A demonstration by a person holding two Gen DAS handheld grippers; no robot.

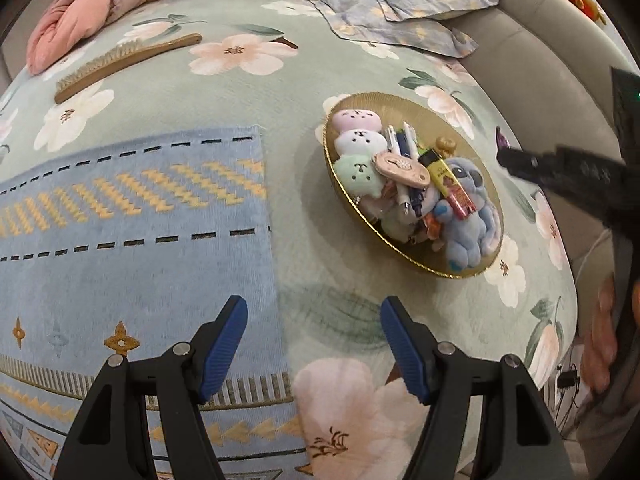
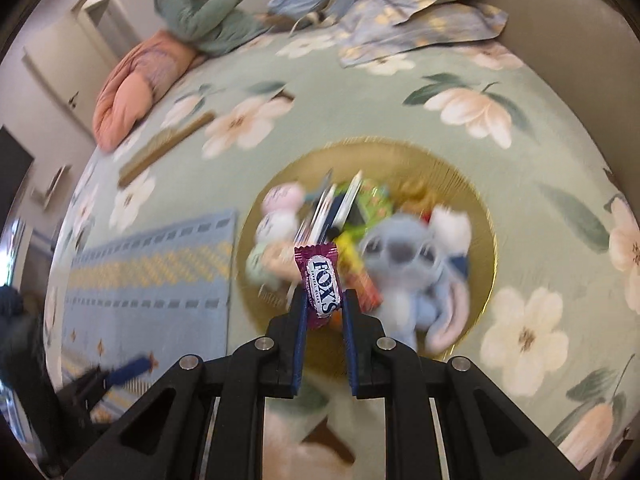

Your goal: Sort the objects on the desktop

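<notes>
A round gold tray point(image 1: 362, 104) point(image 2: 464, 188) lies on the flowered bedspread, piled with plush toys, pens and sweets; a blue plush point(image 1: 466, 220) point(image 2: 404, 264) sits at its near side. My right gripper point(image 2: 326, 300) is shut on a purple wrapped candy point(image 2: 322, 280) and hangs above the tray's near edge. In the left wrist view that gripper comes in from the right with the candy point(image 1: 502, 142) at its tip. My left gripper point(image 1: 314, 316) stands open and holds nothing, over the edge of a blue patterned mat point(image 1: 132, 240) point(image 2: 152, 280).
A wooden brush point(image 1: 124, 64) point(image 2: 166, 146) lies at the far left of the bed. A pink pillow point(image 1: 76, 16) point(image 2: 132, 92), folded clothes and a blue flowered cloth point(image 1: 404, 8) are at the back. A person in green sits at the far edge. A grey padded rim runs along the right.
</notes>
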